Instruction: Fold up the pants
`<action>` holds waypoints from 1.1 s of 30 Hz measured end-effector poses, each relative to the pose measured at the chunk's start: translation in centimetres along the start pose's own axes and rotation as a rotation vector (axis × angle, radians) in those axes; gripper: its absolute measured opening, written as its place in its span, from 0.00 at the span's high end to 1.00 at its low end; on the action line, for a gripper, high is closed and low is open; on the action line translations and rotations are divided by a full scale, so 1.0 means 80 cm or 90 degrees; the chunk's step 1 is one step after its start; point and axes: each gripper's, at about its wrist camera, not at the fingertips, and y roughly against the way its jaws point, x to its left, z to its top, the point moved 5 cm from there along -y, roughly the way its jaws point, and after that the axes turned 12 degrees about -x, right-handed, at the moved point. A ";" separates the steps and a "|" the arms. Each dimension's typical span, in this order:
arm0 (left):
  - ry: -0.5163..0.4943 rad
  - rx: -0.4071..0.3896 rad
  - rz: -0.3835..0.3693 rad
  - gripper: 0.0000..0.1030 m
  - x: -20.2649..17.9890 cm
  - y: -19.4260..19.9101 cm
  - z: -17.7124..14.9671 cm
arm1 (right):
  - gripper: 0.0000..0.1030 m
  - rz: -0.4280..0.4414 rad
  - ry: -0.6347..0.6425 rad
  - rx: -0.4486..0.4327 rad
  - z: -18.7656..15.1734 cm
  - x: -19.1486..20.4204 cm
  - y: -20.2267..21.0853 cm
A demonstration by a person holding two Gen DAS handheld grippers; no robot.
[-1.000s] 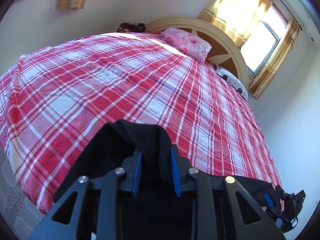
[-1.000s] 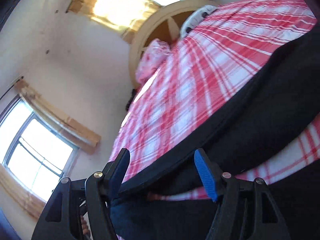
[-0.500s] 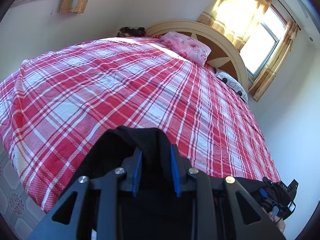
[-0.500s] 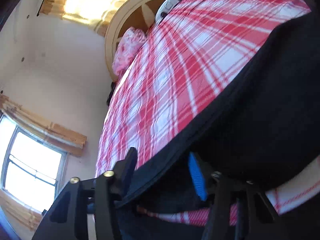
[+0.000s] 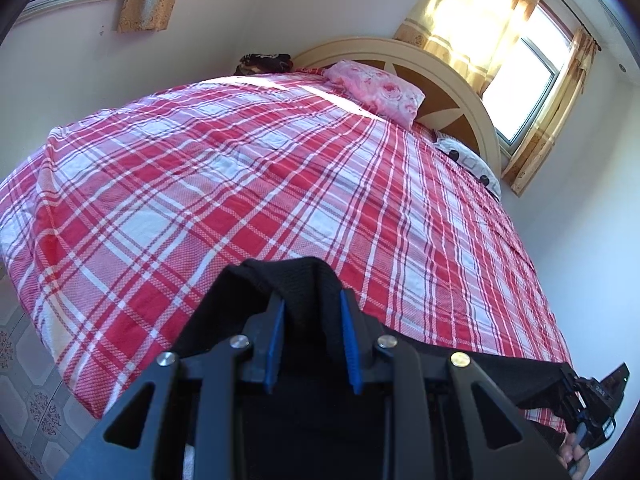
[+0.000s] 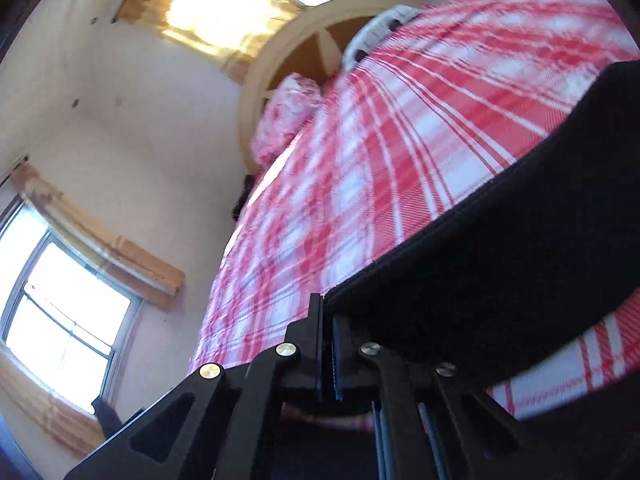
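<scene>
Black pants hang over the near edge of the bed. My left gripper is shut on a bunched fold of them, and the cloth fills the gap between its blue pads. From there the dark fabric runs right along the bed edge to my right gripper, seen small at the lower right with a hand under it. In the right wrist view the right gripper has its jaws together, pinching the hemmed edge of the pants.
A red-and-white plaid sheet covers the bed. A pink pillow and a white dotted pillow lie by the rounded headboard. A dark bundle sits at the far corner. Patterned floor tiles show at the left.
The right gripper's jaws went from wide apart around the pants' edge to closed on it, and its view tilted and blurred. The left gripper kept its grip and place.
</scene>
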 end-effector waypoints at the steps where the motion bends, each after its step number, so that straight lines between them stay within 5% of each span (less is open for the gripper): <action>1: -0.001 0.002 0.000 0.73 0.003 0.005 0.000 | 0.96 0.010 0.012 -0.003 -0.003 0.010 0.016; 12: -0.040 0.038 0.047 0.73 0.047 0.034 -0.041 | 0.96 -0.007 0.112 0.013 -0.119 0.024 0.141; 21: -0.083 0.079 0.121 0.73 0.079 0.014 -0.101 | 0.96 -0.080 0.122 0.068 -0.190 -0.030 0.135; 29: -0.142 0.078 0.146 0.70 0.077 0.018 -0.100 | 0.96 -0.115 0.122 0.107 -0.211 -0.051 0.130; 33: -0.146 0.070 0.172 0.46 0.088 0.033 -0.090 | 0.96 -0.119 0.103 0.106 -0.211 -0.059 0.132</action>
